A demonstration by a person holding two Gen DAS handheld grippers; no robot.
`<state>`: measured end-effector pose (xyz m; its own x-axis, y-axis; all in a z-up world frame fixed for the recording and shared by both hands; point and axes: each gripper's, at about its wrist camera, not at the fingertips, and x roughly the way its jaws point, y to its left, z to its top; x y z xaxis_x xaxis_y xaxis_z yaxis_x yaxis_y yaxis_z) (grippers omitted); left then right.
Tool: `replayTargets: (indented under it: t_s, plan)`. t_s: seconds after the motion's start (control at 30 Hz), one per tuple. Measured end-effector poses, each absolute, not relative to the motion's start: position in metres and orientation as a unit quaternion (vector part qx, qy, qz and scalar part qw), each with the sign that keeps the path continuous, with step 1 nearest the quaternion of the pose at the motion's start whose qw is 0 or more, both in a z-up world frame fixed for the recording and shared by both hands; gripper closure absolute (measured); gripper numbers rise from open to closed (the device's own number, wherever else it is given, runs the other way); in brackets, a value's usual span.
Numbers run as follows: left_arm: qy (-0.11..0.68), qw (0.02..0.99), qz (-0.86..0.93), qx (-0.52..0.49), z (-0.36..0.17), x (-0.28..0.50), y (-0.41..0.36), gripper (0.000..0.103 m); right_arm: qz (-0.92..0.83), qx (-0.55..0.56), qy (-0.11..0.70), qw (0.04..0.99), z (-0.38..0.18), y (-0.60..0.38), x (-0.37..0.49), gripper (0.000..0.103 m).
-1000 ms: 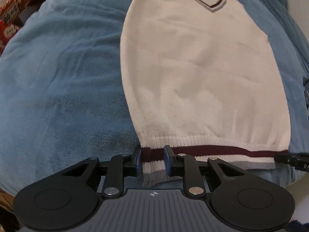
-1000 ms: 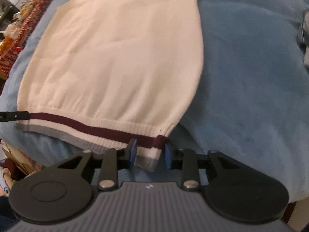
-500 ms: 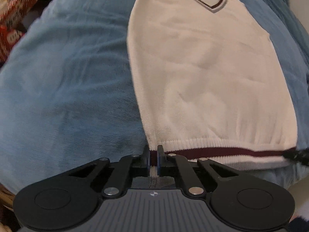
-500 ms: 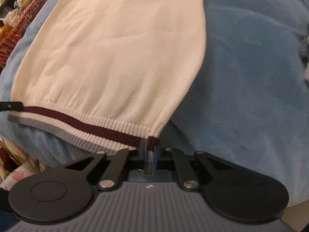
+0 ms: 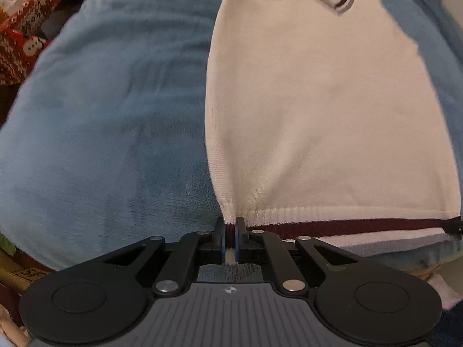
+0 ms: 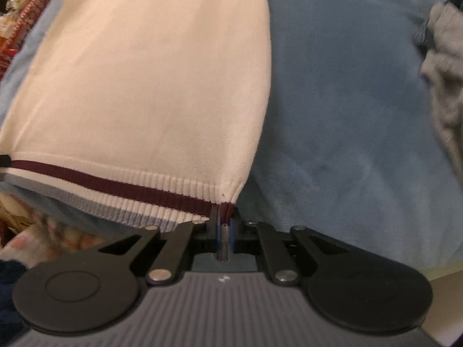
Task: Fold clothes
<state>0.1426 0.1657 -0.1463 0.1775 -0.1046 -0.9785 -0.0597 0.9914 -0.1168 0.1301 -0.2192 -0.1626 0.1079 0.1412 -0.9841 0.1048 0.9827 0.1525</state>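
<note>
A cream knitted vest [image 5: 318, 110] with a maroon stripe along its ribbed hem lies flat on a blue plush blanket [image 5: 115, 133], V-neck at the far end. My left gripper [image 5: 230, 225] is shut on the hem's left corner, which is pinched between the blue pads. In the right wrist view the same vest [image 6: 150, 81] fills the left half, and my right gripper [image 6: 224, 211] is shut on the hem's right corner. The hem is stretched between the two grips and lifted slightly off the blanket. The other gripper's black tip [image 5: 453, 227] shows at the far right of the left wrist view.
Red patterned fabric [image 5: 20, 37] lies past the blanket's left edge. A grey knitted garment [image 6: 445, 66] sits at the right edge of the blanket [image 6: 347, 115]. Patterned cloth and clutter [image 6: 34, 231] lie below the blanket's near edge.
Both grippers have closed on the hem corners, which were between open jaws a second ago. The hem corners are now gathered and raised a little, and the vest is pulled taut.
</note>
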Motion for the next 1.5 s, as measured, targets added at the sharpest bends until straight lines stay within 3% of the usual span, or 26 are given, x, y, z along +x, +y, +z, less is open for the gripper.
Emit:
replayTargets:
  t_s: [0.33,0.4,0.47,0.77,1.03,1.5]
  plan:
    - [0.647,0.753,-0.018,-0.118,-0.144,0.144,0.185,0.088,0.012,0.116,0.660,0.743,-0.171,-0.222,0.122,0.092]
    - [0.647,0.753,-0.017,-0.116,-0.138,0.143,0.186,0.079,0.011,0.118,0.658,0.743,-0.167,-0.223,0.117,0.089]
    - [0.648,0.754,-0.016,-0.105,-0.131,0.141,0.186,0.078,0.012,0.114,0.656,0.746,-0.160,-0.226,0.109,0.087]
    - [0.636,0.769,0.006,-0.060,-0.097,0.141,0.197,0.082,-0.028,0.113,0.647,0.753,-0.126,-0.255,0.096,0.087]
    - [0.565,0.820,-0.038,-0.086,-0.096,0.184,0.176,0.082,-0.005,0.125,0.599,0.791,-0.089,-0.251,0.146,0.087]
    - [0.433,0.893,-0.102,-0.064,-0.126,0.185,0.147,0.082,0.055,0.095,0.476,0.872,-0.123,-0.190,0.165,0.083]
